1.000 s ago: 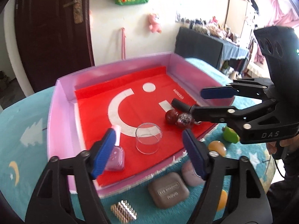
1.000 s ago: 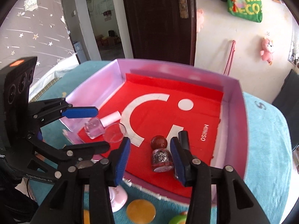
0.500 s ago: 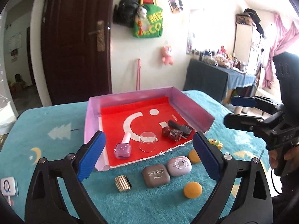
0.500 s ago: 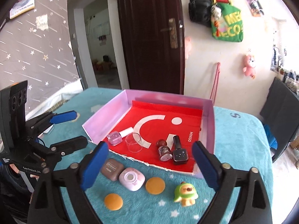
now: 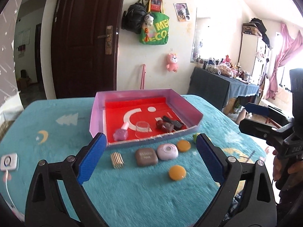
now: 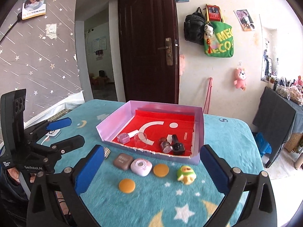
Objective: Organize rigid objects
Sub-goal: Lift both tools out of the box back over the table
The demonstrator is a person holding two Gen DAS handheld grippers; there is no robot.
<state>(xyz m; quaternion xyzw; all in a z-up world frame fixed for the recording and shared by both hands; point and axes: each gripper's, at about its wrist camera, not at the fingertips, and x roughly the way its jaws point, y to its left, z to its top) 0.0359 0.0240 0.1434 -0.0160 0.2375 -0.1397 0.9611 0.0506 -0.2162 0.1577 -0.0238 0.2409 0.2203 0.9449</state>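
Observation:
A pink box [image 5: 191,111] [image 6: 113,121] with a red liner holds a pink nail polish bottle [image 5: 121,133] [image 6: 124,138], a clear cup [image 5: 143,131] [image 6: 140,139], a glittery bottle [image 5: 167,126] [image 6: 165,146] and a black bottle [image 5: 175,123] [image 6: 177,146]. In front of it on the teal cloth lie a gold comb-like piece [image 5: 117,158], a brown case [image 5: 146,156] [image 6: 123,160], a lilac case [image 5: 167,151] [image 6: 141,166], two orange discs [image 5: 177,172] [image 6: 126,185] and a green toy [image 6: 186,173]. My left gripper [image 5: 149,160] and right gripper [image 6: 151,170] are open, empty, above the cloth near the table's front.
A small white device with a cable [image 5: 8,161] lies at the cloth's left edge. A dark door [image 6: 149,43] and a wall with hanging bags [image 5: 154,30] stand behind the table. A dark table [image 5: 223,87] stands at right.
Both grippers have opened wide and pulled back and up from the box. The glittery and black bottles now lie in the box, released. The whole table shows now.

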